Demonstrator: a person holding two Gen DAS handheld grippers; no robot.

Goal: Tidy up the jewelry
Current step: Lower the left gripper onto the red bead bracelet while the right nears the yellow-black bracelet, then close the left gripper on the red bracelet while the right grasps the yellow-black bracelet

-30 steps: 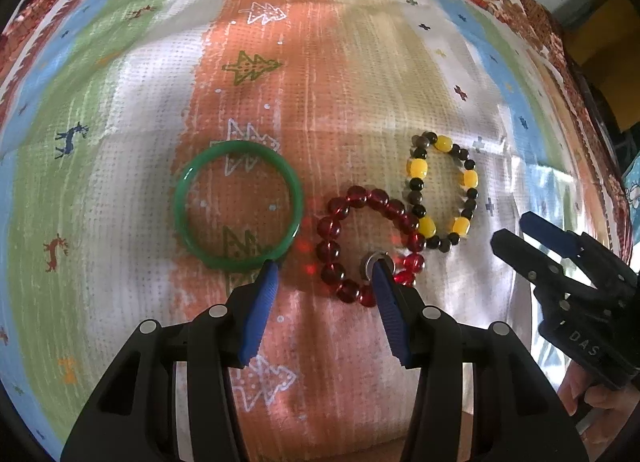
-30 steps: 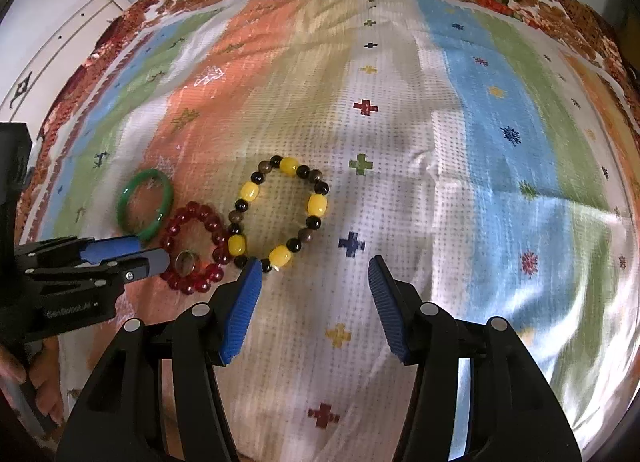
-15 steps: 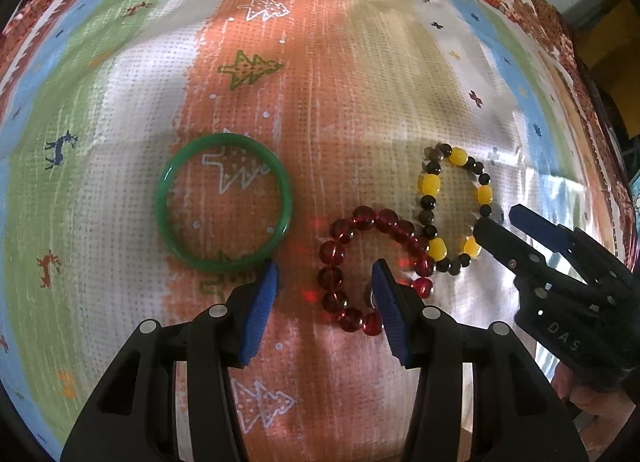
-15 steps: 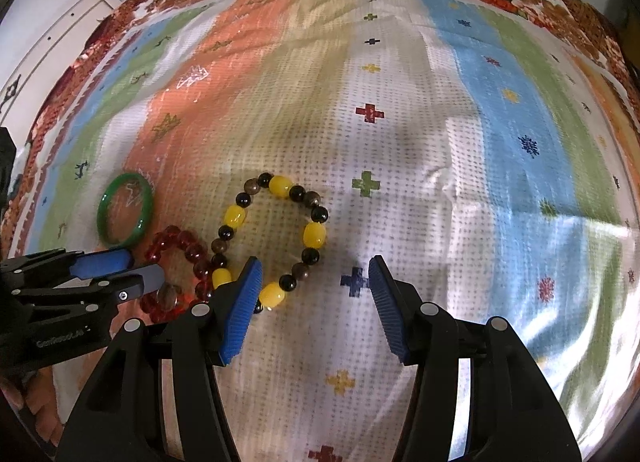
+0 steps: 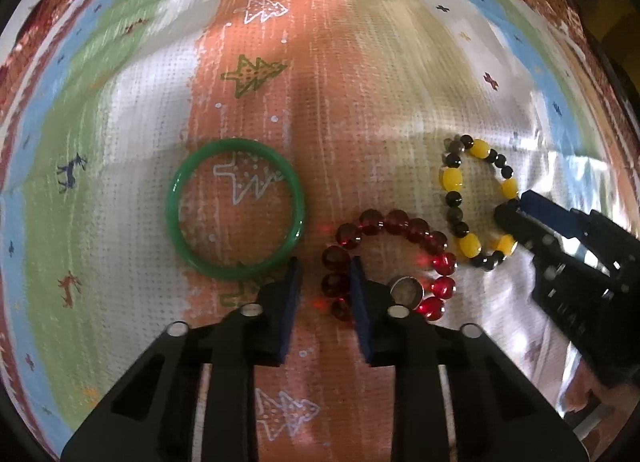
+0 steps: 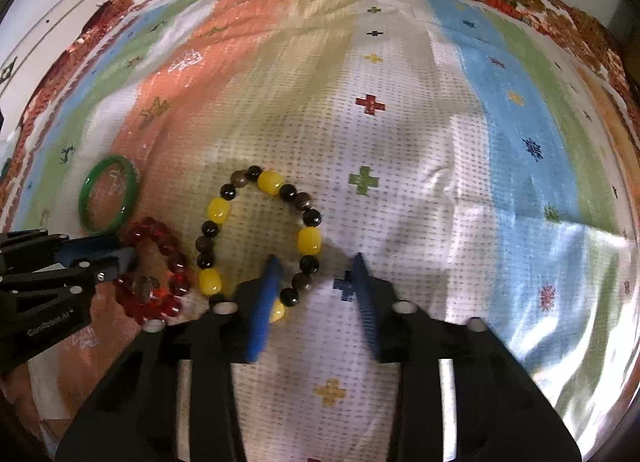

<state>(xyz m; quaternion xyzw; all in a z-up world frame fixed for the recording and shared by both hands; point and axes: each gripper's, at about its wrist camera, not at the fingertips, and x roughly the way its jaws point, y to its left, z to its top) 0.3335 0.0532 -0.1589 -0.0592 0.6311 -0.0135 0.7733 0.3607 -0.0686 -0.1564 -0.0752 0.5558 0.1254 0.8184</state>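
Three pieces of jewelry lie on a striped, patterned cloth [image 5: 360,74] spread over the surface.

Green bangle [image 5: 236,208]: flat on the orange stripe, farthest to the left, apart from the beads.

Red bead bracelet [image 5: 390,262]: just right of the bangle, with a round silver-coloured bead [image 5: 407,289] on its near side. Its right edge sits just beside the next bracelet; I cannot tell whether they touch.

Yellow-and-black bead bracelet [image 6: 260,238]: on the white stripe, right of the red one.

Left gripper [image 5: 324,282]: down low at the red bracelet's left side. Blue fingers are a narrow gap apart, not closed. The right finger lies over the bead ring, the left finger outside it, close to the bangle's near rim. The beads on that side sit between the two fingers. No grip visible.

Right gripper [image 6: 316,276]: down at the near right part of the yellow-and-black bracelet. Fingers moderately apart. The left finger reaches inside the loop and covers part of a yellow bead; the right finger is outside, over a blue cross on the cloth. A few dark beads lie between them, unclamped.

Both views are slightly motion-blurred.
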